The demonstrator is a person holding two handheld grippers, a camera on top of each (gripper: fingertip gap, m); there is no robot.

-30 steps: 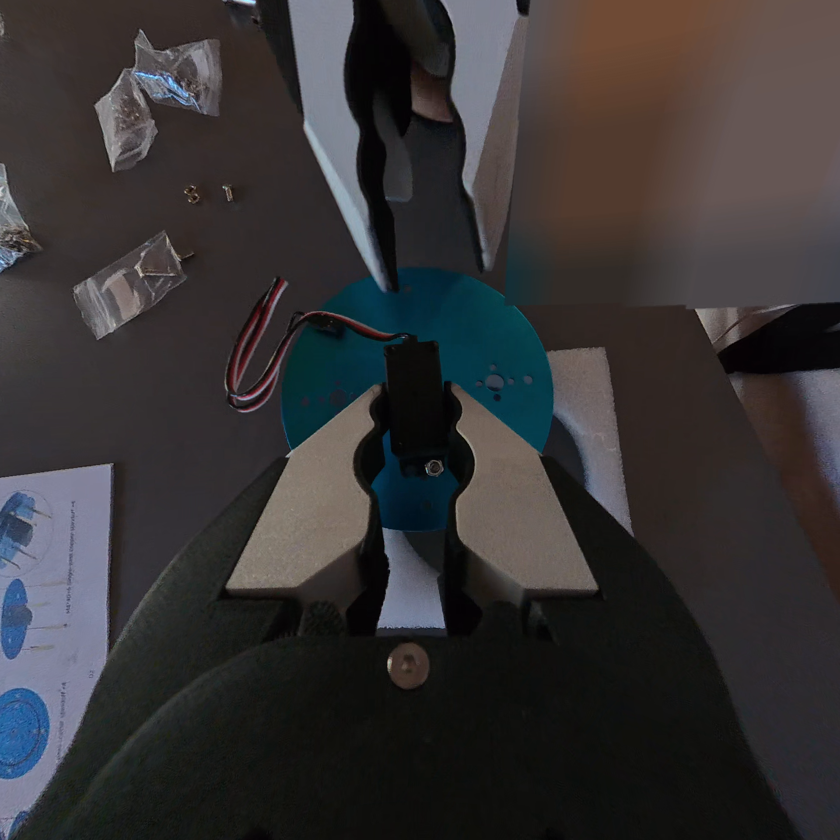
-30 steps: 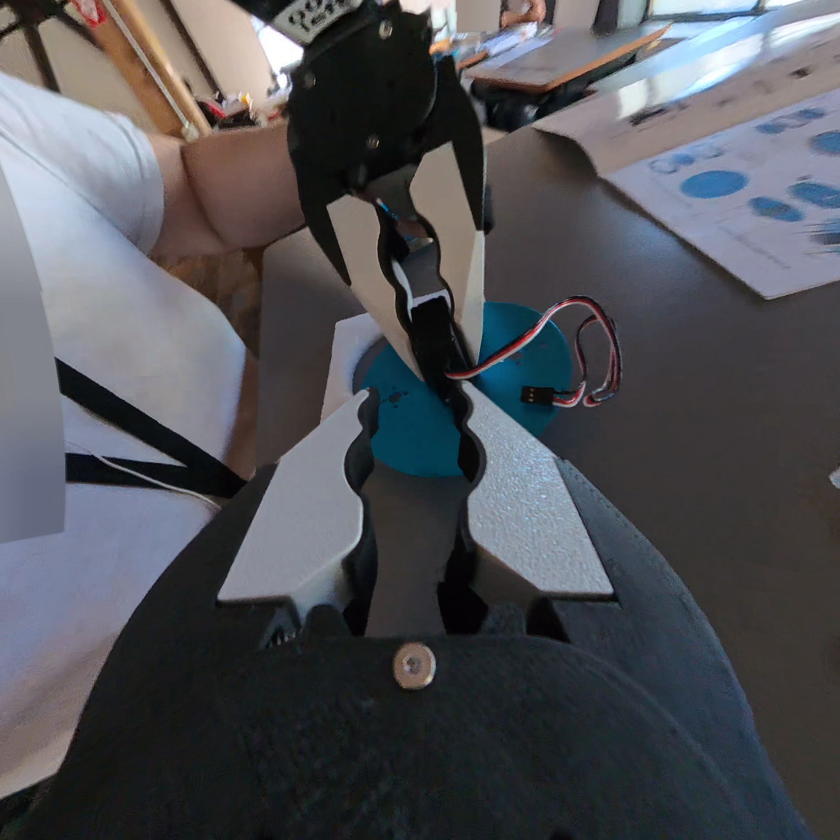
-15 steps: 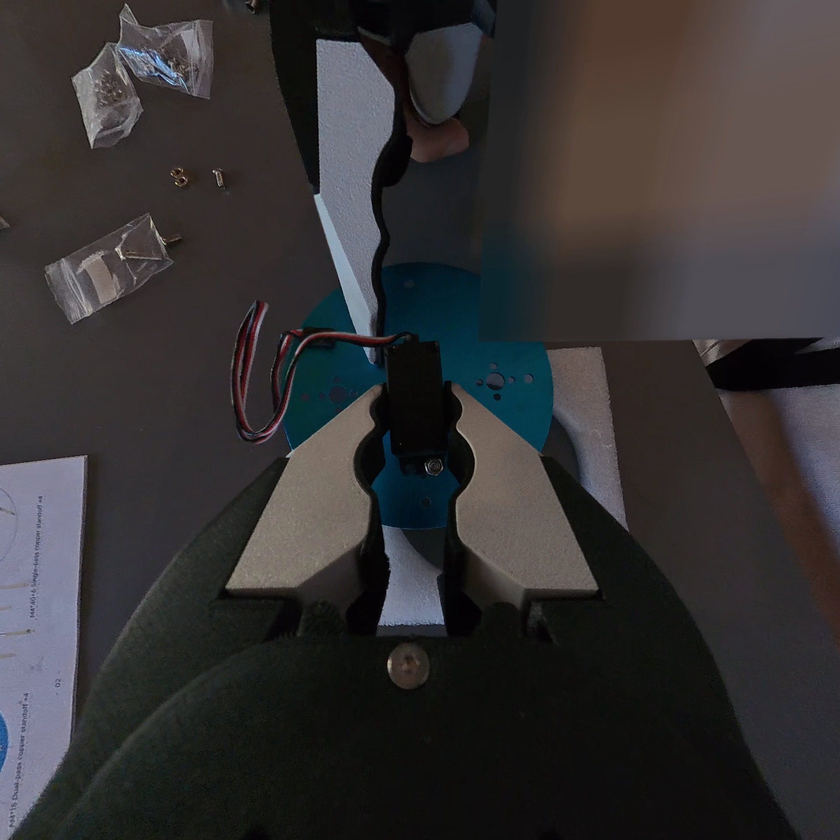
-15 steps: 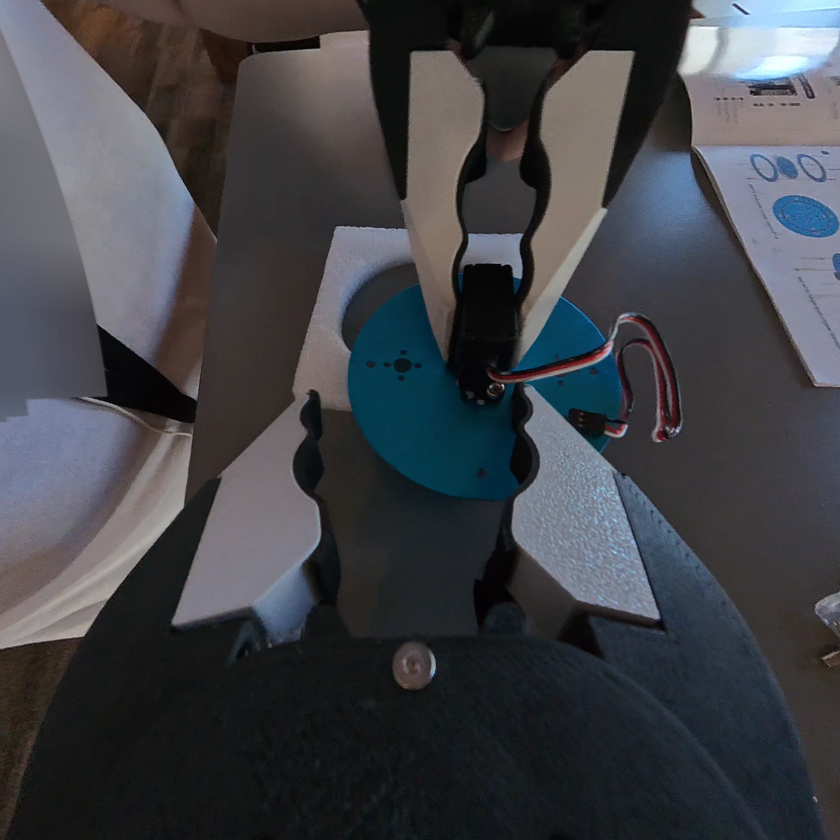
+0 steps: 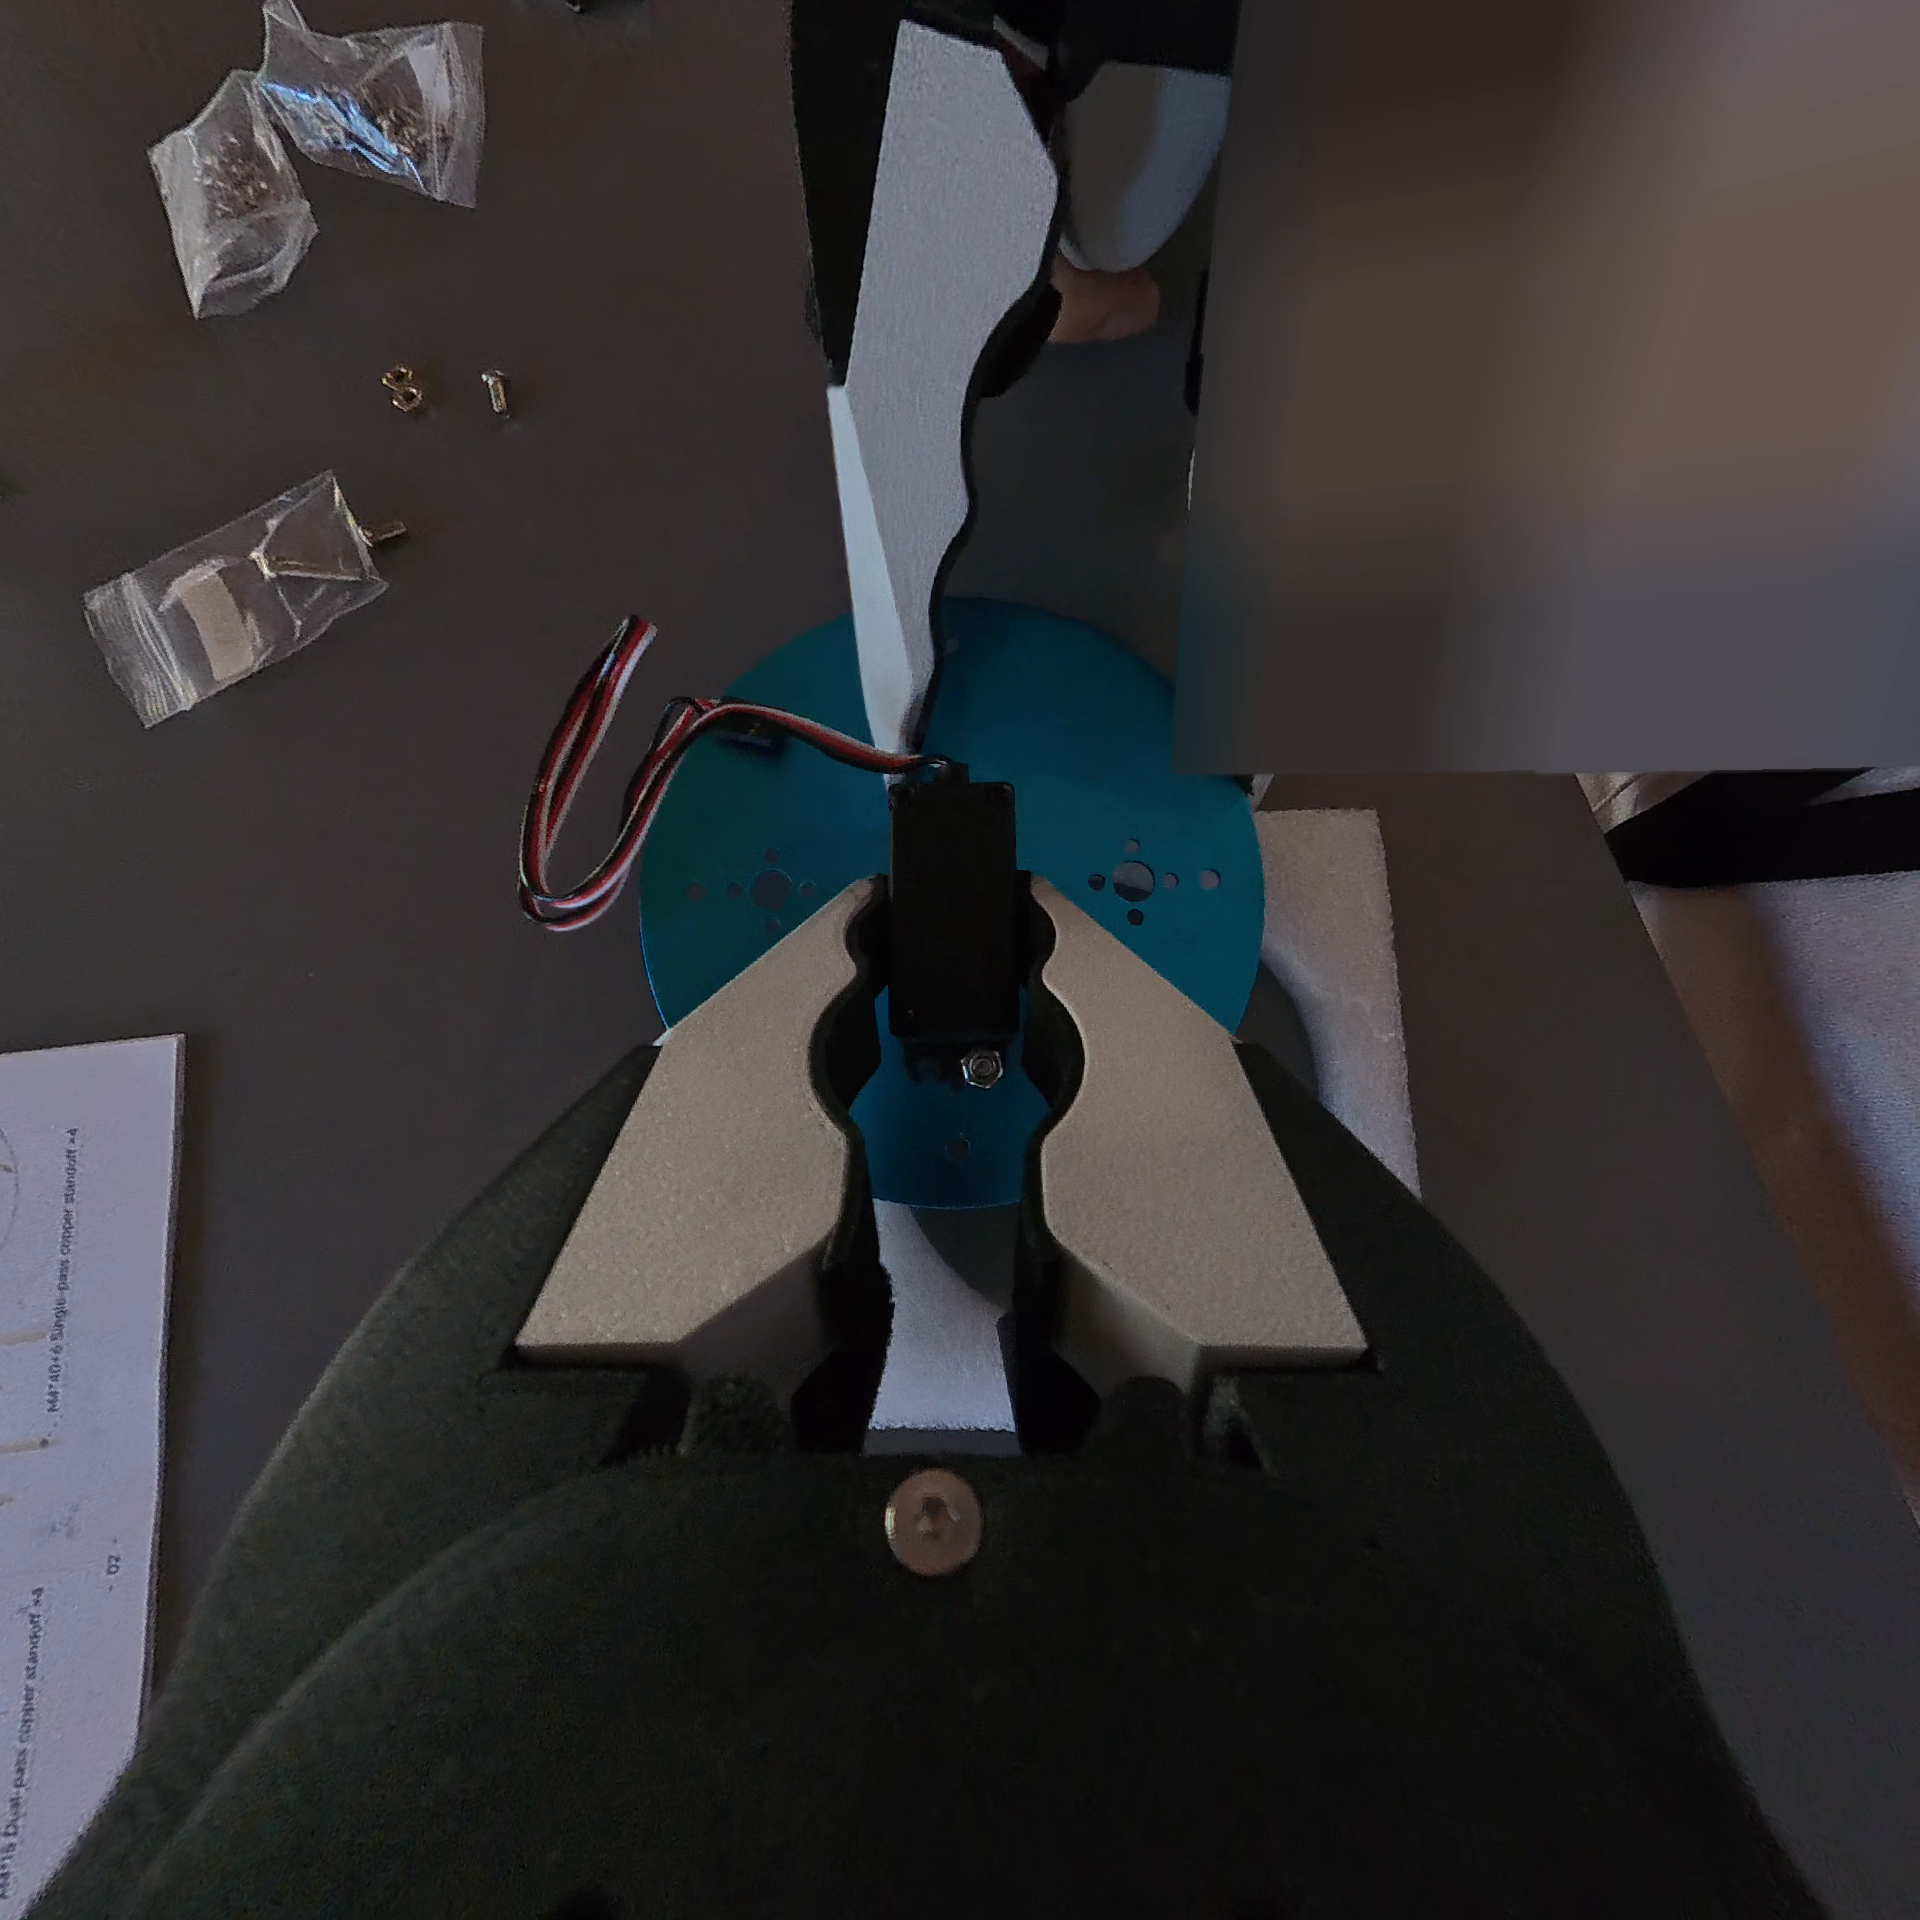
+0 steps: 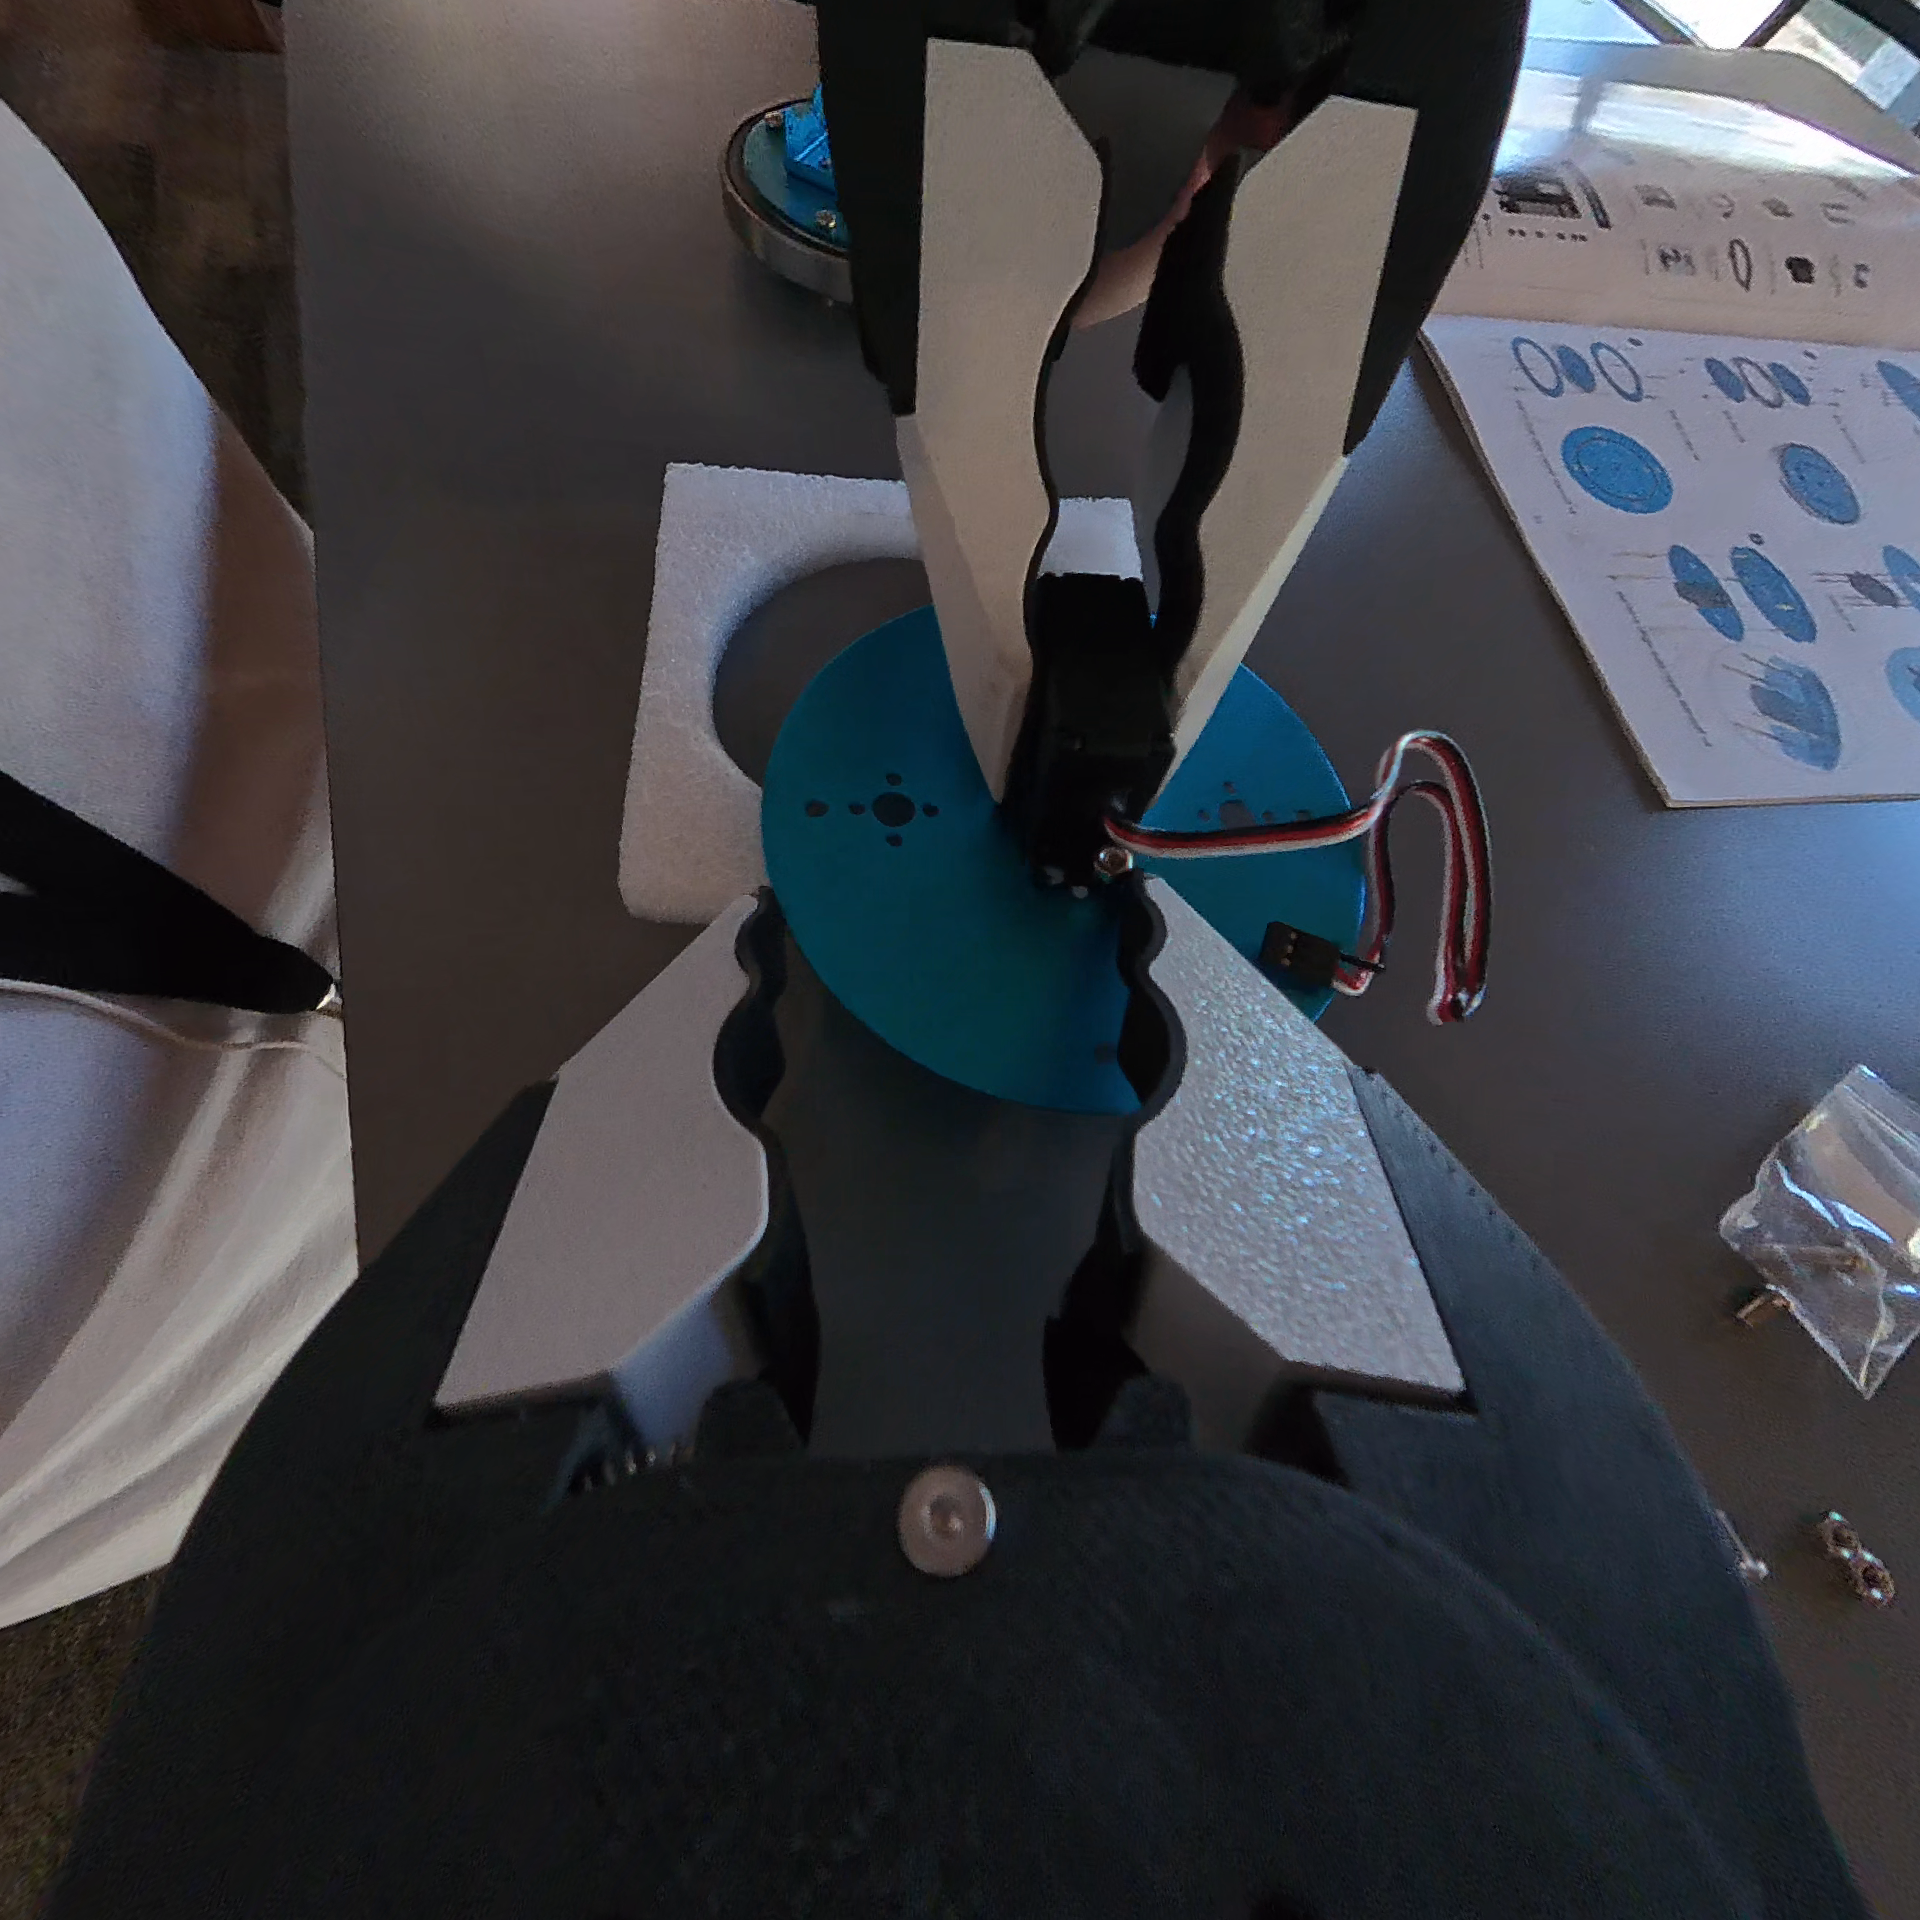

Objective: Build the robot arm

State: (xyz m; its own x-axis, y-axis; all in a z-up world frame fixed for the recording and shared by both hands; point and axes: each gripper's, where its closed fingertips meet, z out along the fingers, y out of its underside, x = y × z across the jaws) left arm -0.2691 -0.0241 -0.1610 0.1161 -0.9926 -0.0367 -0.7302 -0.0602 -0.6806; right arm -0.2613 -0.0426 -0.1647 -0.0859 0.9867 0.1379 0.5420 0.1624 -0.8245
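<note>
While I read the left wrist view, my left gripper (image 5: 954,904) is clamped narrow on a small black rectangular servo motor (image 5: 951,914) that stands on a round blue metal plate with drilled holes (image 5: 1143,790). A silver nut (image 5: 980,1066) sits at the servo's near end. Its red, white and black wire lead (image 5: 582,810) loops left off the plate onto the dark grey table (image 5: 416,935). The plate lies partly over a white foam block with a round cut-out (image 5: 1340,935), near the table's right edge. One white finger of the right gripper (image 5: 914,416) comes down to the plate's far side. Open table lies to the left; two clear plastic bags of small hardware (image 5: 312,145), another clear bag (image 5: 229,613) and loose brass and steel fasteners (image 5: 447,390) lie there, with a printed sheet (image 5: 83,1351) at the left edge.

From the right wrist view, my right gripper (image 6: 951,914) is spread wide and holds nothing, its right fingertip (image 6: 1174,935) over the plate's near rim. Opposite, the left gripper pinches the servo. A round blue-and-silver assembly (image 6: 790,197) sits farther back.
</note>
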